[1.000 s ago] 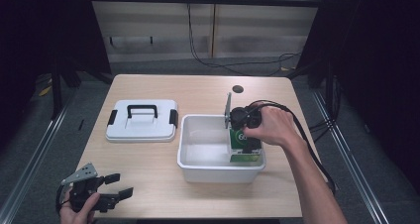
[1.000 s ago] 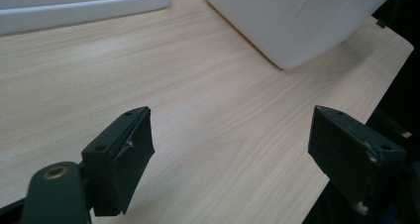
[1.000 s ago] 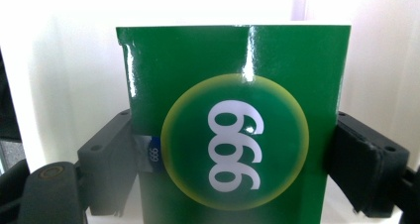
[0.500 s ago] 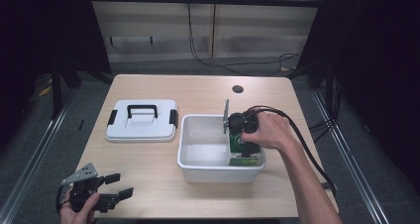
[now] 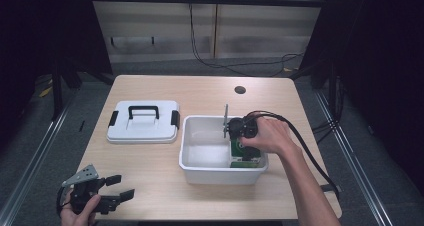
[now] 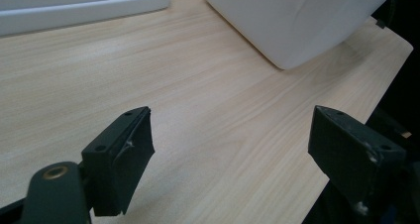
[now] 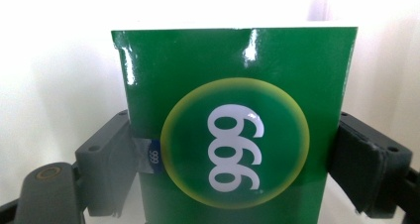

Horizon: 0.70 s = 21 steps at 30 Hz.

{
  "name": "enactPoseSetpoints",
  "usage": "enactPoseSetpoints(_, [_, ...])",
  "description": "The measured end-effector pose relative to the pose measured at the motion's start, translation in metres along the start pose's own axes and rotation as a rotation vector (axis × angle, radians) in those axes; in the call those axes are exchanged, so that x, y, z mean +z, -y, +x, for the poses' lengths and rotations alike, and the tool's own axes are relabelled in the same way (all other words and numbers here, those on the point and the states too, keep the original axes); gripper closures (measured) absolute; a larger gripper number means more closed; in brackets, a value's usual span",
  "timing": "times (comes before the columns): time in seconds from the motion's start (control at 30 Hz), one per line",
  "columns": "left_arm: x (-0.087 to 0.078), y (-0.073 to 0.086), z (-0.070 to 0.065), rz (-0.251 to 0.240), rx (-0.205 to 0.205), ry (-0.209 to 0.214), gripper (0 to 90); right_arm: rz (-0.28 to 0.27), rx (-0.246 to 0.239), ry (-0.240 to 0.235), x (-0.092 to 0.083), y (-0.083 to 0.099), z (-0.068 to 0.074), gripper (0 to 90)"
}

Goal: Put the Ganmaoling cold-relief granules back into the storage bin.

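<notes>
**Putting the green box down in the white tub**

The right gripper (image 5: 239,142) is pinching a shiny green cardboard box (image 7: 233,135) with a yellow circle and white numbers on it. One black jaw presses on each side of the box. The box is inside the white plastic tub (image 5: 200,172), at its right end and close to the near wall. From above I cannot tell if the box sits on the bottom yet.

To do this step well, I think the hand should keep the box straight and lower it slowly until it rests flat on the tub floor. Only then should the jaws let go. They should open wide enough to clear both sides, and then lift straight up, so the box does not tip or get dragged. The tub wall is close, so the gripper should not bump it.

The tub looks bare on its left side; the green box is the one thing I can see in it. The white plastic lid with a black handle (image 5: 143,121) lies flat on the light wooden table (image 5: 150,186), just left of the tub.

The left gripper (image 5: 119,193) is at the near left of the table. Its jaws are spread wide apart, with nothing between them.
</notes>
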State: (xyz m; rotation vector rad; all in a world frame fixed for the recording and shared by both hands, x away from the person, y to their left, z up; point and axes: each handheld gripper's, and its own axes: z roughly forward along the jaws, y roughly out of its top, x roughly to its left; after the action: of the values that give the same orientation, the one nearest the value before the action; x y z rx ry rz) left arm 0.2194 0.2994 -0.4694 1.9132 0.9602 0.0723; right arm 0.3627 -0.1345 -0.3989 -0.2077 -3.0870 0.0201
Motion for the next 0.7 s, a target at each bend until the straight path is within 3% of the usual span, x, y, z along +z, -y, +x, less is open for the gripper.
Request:
enactPoseSetpoints(0.27, [0.0,0.0,0.0,0.001,0.0,0.0,17.5,0.014,-0.011,-0.002,0.006,-0.002,0.0,13.7])
enactPoseSetpoints(0.7, [0.0,0.0,0.0,0.002,0.003,0.003,17.5,0.052,0.013,-0.025,0.016,-0.006,-0.003,11.5])
